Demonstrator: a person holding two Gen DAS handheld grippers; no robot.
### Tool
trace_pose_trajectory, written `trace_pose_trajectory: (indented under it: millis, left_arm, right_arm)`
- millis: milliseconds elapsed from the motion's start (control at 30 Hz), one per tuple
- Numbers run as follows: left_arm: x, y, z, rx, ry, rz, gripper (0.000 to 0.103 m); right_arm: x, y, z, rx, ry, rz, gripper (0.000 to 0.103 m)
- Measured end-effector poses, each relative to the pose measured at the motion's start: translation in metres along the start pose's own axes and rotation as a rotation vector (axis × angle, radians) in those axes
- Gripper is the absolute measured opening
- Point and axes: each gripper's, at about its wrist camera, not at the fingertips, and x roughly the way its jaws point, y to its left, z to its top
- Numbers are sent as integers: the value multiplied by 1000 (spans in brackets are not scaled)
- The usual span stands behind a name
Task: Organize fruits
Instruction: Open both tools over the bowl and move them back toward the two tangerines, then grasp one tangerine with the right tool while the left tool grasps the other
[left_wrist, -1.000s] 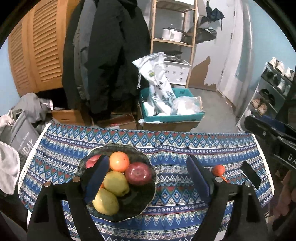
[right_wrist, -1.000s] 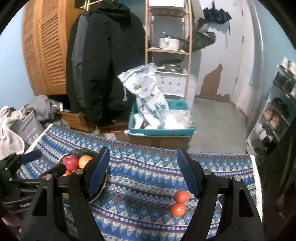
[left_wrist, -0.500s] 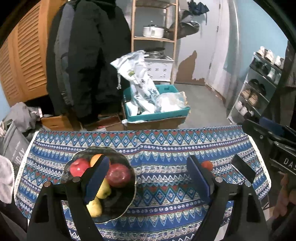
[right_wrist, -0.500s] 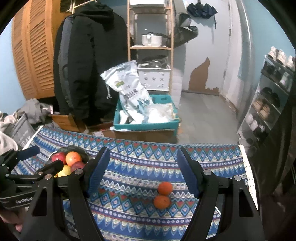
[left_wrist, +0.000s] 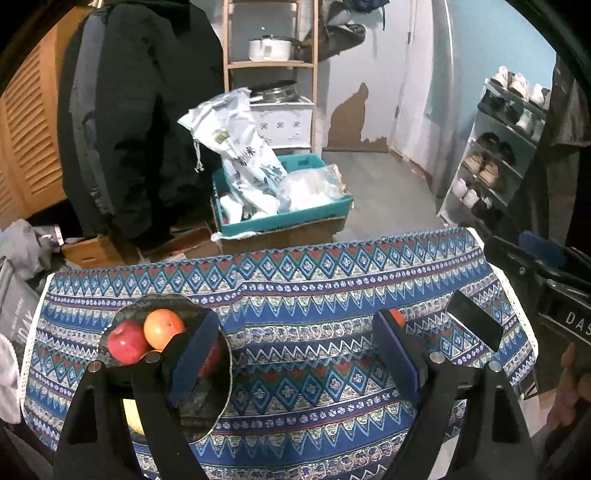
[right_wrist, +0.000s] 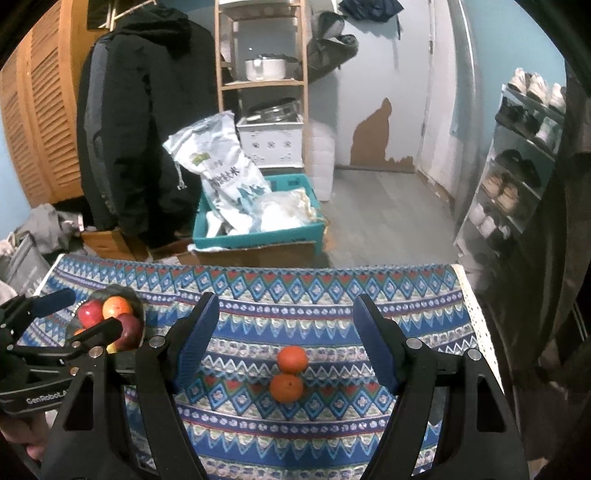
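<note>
Orange tangerines (right_wrist: 287, 373) lie touching on the cloth (right_wrist: 332, 306) between our spread, empty right gripper (right_wrist: 286, 334) jaws, so we should centre on one, away from its neighbour, before squeezing.

A: Count for the cloth?

B: One patterned tablecloth (right_wrist: 332, 295). One dark bowl (left_wrist: 207, 417) on it. Loose on the cloth, two oranges (right_wrist: 291, 359), touching each other.

A: And in the bowl?

B: From my side, two red apples (right_wrist: 90, 312), one orange fruit (left_wrist: 163, 328), and at least one yellow fruit (left_wrist: 132, 419), mostly hidden by my claw. Could be more underneath; can't tell.

A: Claws?

B: Two, my left claw (left_wrist: 295, 350) and my right claw (right_wrist: 286, 332), two fingers each.

A: Anything else flat on the cloth?

B: One black phone (left_wrist: 476, 320) at the right edge.
</note>
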Motion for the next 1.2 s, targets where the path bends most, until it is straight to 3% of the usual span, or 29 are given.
trace_pose_trajectory:
  millis: [233,767,1200]
  left_arm:
    - [21,-8,-3,17,42,0,87]
    - [82,-4,-27,8,165,28,87]
    - [121,5,-54,-21,260,29,87]
  right_arm:
    - [15,-11,-9,7,45,-11,75]
    - [103,-25,-57,49,280,-15,75]
    - [162,-18,-102,19,456,38,75]
